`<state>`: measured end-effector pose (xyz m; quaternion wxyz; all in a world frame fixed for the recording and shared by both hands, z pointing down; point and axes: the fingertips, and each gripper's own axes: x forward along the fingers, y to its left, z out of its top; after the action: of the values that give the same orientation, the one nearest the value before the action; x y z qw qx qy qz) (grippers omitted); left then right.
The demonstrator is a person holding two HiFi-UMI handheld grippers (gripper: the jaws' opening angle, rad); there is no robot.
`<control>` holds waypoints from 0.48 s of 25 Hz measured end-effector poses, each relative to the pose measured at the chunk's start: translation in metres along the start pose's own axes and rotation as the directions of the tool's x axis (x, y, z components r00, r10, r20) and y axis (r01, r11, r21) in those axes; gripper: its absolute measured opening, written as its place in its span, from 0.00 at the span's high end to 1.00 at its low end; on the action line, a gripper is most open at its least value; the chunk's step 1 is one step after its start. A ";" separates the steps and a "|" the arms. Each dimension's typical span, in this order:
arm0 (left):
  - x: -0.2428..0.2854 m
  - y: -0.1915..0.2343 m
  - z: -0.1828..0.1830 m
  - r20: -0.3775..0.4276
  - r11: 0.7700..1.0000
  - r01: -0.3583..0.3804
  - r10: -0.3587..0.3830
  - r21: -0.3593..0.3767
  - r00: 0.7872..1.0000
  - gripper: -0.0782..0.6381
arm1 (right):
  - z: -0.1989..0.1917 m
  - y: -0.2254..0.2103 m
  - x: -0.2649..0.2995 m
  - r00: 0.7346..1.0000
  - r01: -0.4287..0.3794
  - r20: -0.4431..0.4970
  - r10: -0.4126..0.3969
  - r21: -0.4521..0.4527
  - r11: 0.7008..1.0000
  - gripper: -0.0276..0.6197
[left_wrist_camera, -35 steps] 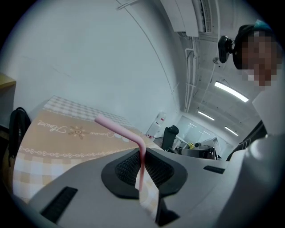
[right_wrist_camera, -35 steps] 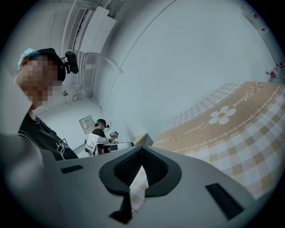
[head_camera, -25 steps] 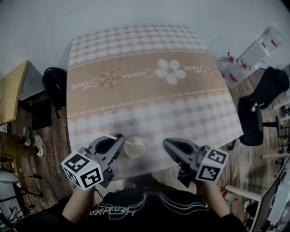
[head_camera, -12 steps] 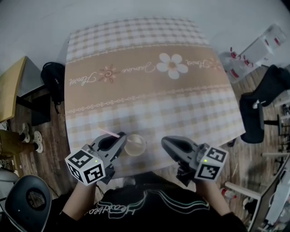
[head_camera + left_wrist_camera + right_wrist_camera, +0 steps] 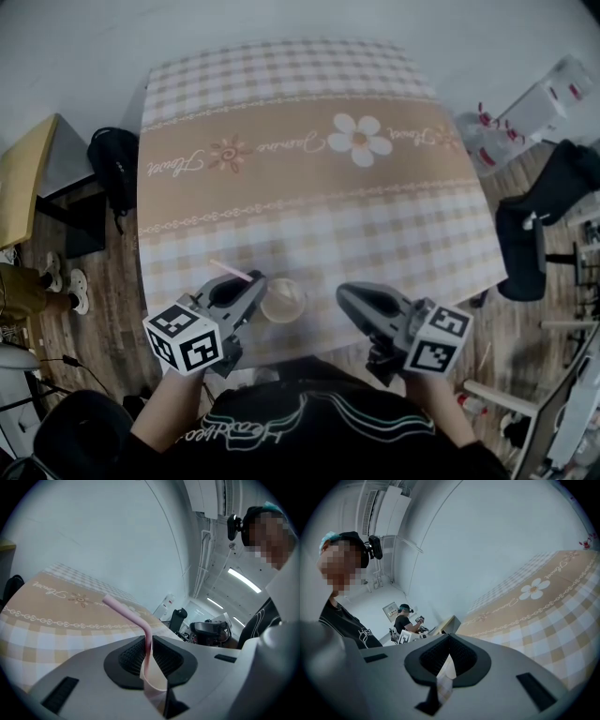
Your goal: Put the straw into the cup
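The left gripper has its jaws closed on the straw and pinches it between the pads. In the left gripper view the pink straw rises out of the closed jaws of this gripper, then bends at its flexible part and points away to the left, over the tabletop. The lower end of the straw goes down behind the jaws, so I cannot tell where it ends.

The cup stands upright on the tabletop near the edge closest to the person, just beside the tips of the left gripper and between the two grippers. It is a pale, translucent cup with its opening upward.

The right gripper hangs to the right of the cup, apart from it. Its jaws are pressed together at the tips and hold nothing; only the checked cloth shows through the narrow gap below them.
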<state>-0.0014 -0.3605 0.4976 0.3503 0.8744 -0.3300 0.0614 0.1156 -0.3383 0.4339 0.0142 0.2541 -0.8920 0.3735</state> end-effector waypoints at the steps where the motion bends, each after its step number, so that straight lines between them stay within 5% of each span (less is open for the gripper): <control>1: 0.000 0.002 0.000 -0.002 1.000 -0.006 0.006 -0.004 1.000 0.85 | 0.000 0.001 0.000 1.000 -0.001 0.000 0.001 0.000 1.000 0.94; 12: -0.016 0.012 -0.009 -0.035 0.998 -0.056 0.055 -0.036 0.998 0.68 | -0.007 0.019 0.004 1.000 -0.014 0.004 0.014 -0.005 1.000 0.94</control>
<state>-0.0202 -0.3529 0.5058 0.3700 0.8572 -0.3493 0.0796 0.1027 -0.3243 0.4274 0.0106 0.2487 -0.8947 0.3708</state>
